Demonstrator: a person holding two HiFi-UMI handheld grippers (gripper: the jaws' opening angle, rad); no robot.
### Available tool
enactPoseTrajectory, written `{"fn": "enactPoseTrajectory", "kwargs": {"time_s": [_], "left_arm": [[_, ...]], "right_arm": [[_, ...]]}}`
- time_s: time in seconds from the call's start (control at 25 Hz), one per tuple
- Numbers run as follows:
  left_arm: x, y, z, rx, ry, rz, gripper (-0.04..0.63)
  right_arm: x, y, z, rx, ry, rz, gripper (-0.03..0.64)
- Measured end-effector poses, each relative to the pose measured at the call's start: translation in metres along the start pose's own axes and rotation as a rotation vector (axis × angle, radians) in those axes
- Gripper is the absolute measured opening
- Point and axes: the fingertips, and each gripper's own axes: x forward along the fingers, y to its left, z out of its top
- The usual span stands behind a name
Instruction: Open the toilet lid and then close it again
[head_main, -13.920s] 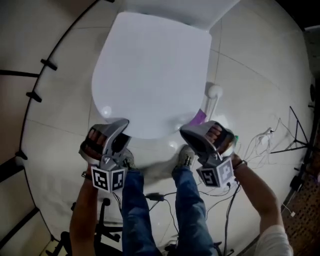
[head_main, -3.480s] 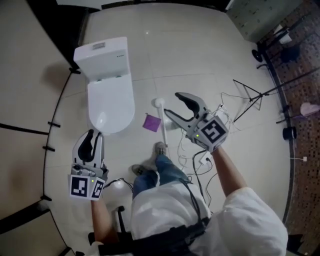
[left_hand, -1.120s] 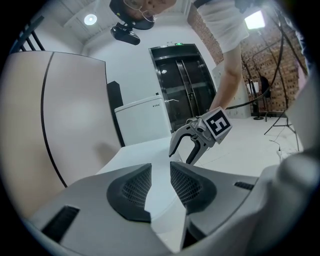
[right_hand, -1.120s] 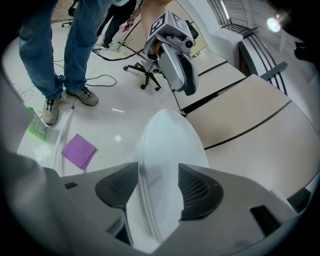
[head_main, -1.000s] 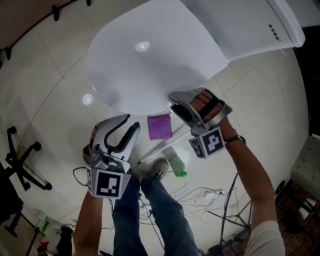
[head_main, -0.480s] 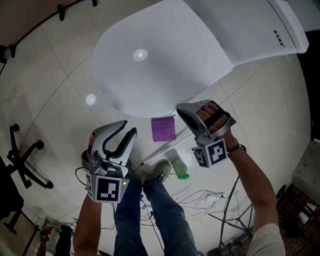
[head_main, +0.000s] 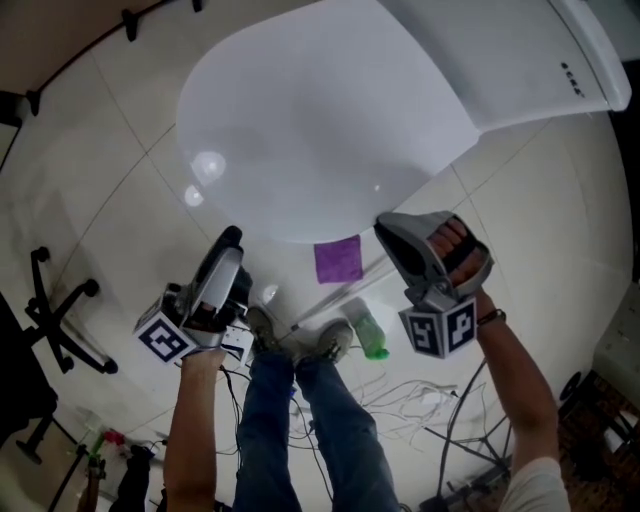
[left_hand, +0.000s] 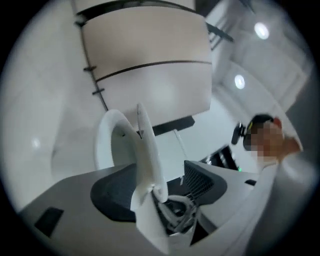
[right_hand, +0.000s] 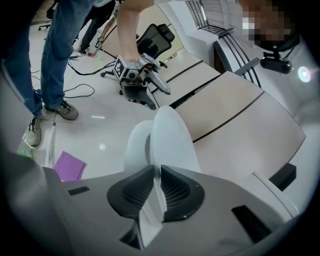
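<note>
The white toilet lid (head_main: 320, 120) fills the top of the head view. My right gripper (head_main: 385, 228) sits at the lid's front right rim. In the right gripper view its jaws (right_hand: 154, 172) have just been closing and are shut on the lid's thin edge (right_hand: 170, 140), which is held a little above the seat (right_hand: 134, 145). My left gripper (head_main: 228, 240) lies rolled on its side at the front left rim. Its jaws (left_hand: 150, 172) have just been opening and stand wide apart. The lid's edge (left_hand: 145, 140) runs between them, and neither pad presses on it.
A purple cloth (head_main: 338, 258), a green bottle (head_main: 368, 335) and a white stick (head_main: 330, 298) lie on the tiled floor beside the person's shoes (head_main: 300, 345). Cables (head_main: 420, 390) trail at the lower right. An office chair (head_main: 60, 320) stands at the left. The tank (head_main: 520, 50) is at the top right.
The left gripper has rolled onto its side, moved up to the lid's rim and spread its jaws. The right gripper has shifted a little with the lid's front edge, which looks slightly raised.
</note>
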Motion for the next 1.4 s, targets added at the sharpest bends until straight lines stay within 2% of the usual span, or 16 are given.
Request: {"fn": "enactPoseTrajectory", "kwargs": {"time_s": [0.04, 0.12, 0.2, 0.28, 0.32, 0.36, 0.4, 0.64, 0.8, 0.88, 1.12, 1.28, 1.4], "left_arm": [[0.006, -0.003, 0.005, -0.08, -0.028, -0.037, 0.293], [0.016, -0.005, 0.013, -0.163, -0.066, -0.059, 0.293], [0.024, -0.004, 0.019, -0.178, -0.078, -0.045, 0.293], [0.031, -0.003, 0.024, -0.159, -0.069, -0.023, 0.283], [0.033, -0.003, 0.026, -0.149, -0.064, -0.006, 0.238], [0.035, -0.002, 0.028, -0.143, -0.062, 0.013, 0.155], [0.036, -0.002, 0.03, -0.142, -0.062, 0.027, 0.043], [0.05, -0.038, 0.037, -0.147, -0.054, 0.057, 0.038], [0.078, -0.082, 0.048, -0.115, -0.024, 0.124, 0.041], [0.099, -0.112, 0.052, -0.096, -0.011, 0.139, 0.049], [0.174, -0.195, 0.054, -0.021, 0.053, 0.174, 0.071], [0.235, -0.224, 0.052, 0.036, 0.114, 0.195, 0.075], [0.279, -0.243, 0.044, 0.05, 0.146, 0.175, 0.078]], "right_arm": [[0.0, 0.0, 0.001, 0.004, -0.001, -0.001, 0.048], [0.0, -0.001, 0.001, 0.011, 0.001, -0.005, 0.048], [0.001, 0.0, 0.0, 0.019, 0.004, -0.007, 0.048], [0.002, 0.001, 0.0, 0.028, 0.004, -0.01, 0.048], [0.002, 0.0, 0.001, 0.031, 0.003, -0.015, 0.048], [0.001, -0.002, 0.002, 0.033, 0.002, -0.023, 0.048], [0.001, -0.004, 0.003, 0.036, 0.002, -0.033, 0.048], [-0.014, -0.023, 0.003, 0.086, -0.025, -0.064, 0.057], [-0.044, -0.066, 0.006, 0.179, -0.077, -0.117, 0.084], [-0.071, -0.09, 0.005, 0.191, -0.077, -0.159, 0.084], [-0.175, -0.131, -0.004, 0.224, 0.001, -0.243, 0.084], [-0.24, -0.137, -0.02, 0.314, 0.081, -0.309, 0.084], [-0.284, -0.128, -0.025, 0.389, 0.141, -0.337, 0.084]]}}
